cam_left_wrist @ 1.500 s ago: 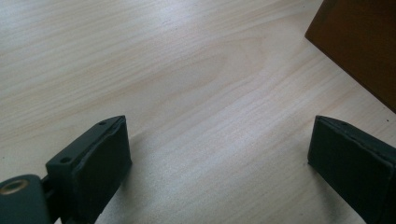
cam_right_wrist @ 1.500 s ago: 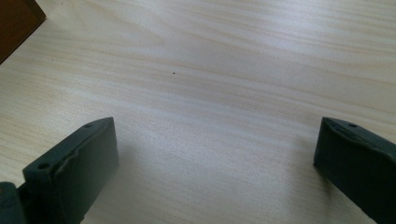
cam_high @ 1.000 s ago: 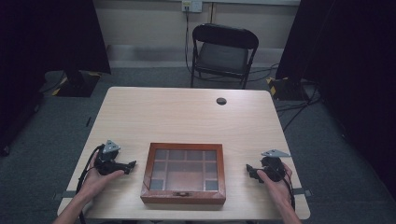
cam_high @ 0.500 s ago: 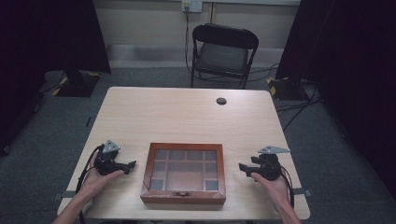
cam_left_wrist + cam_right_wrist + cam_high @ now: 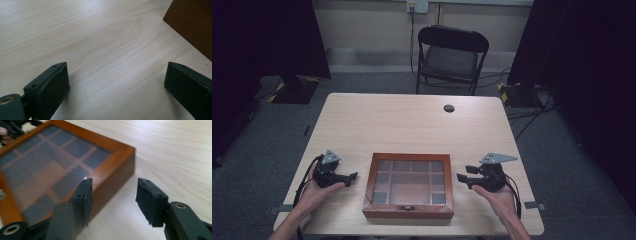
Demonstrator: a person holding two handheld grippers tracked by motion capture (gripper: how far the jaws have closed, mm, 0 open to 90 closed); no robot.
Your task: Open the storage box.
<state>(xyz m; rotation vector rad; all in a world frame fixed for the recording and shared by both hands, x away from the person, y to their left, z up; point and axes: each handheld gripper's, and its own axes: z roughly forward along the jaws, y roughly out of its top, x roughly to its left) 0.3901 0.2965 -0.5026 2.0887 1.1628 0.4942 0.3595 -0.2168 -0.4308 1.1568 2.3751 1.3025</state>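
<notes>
Pale wood grain covers the bench (image 5: 412,120), which spans the middle of the high view, with a folding chair (image 5: 451,57) behind it at top centre. At lower centre of that frame sits the box (image 5: 409,184), a reddish-brown case with a glass lid over a grid of compartments and a small clasp on its near edge. It lies flat and closed between the two hands, likely set square to the person so that the clasp can be reached from the front.

The left gripper (image 5: 346,178) rests low at lower left, near the box but apart from it. In its own view the fingers (image 5: 53,86) stand wide apart over bare bench, holding nothing, and a corner of the box (image 5: 192,25) shows at upper right. It seems parked, waiting.

The right gripper (image 5: 464,179) sits at lower right, its fingers aimed at the box's right side and just short of it. In its own view the fingers (image 5: 85,195) are partly open with nothing between them, one overlapping the box (image 5: 75,167) corner.

Against the earlier frames, the right gripper is higher and closer to the box, and its fingers have just been closing on empty air. The left gripper and the box lie as before.
</notes>
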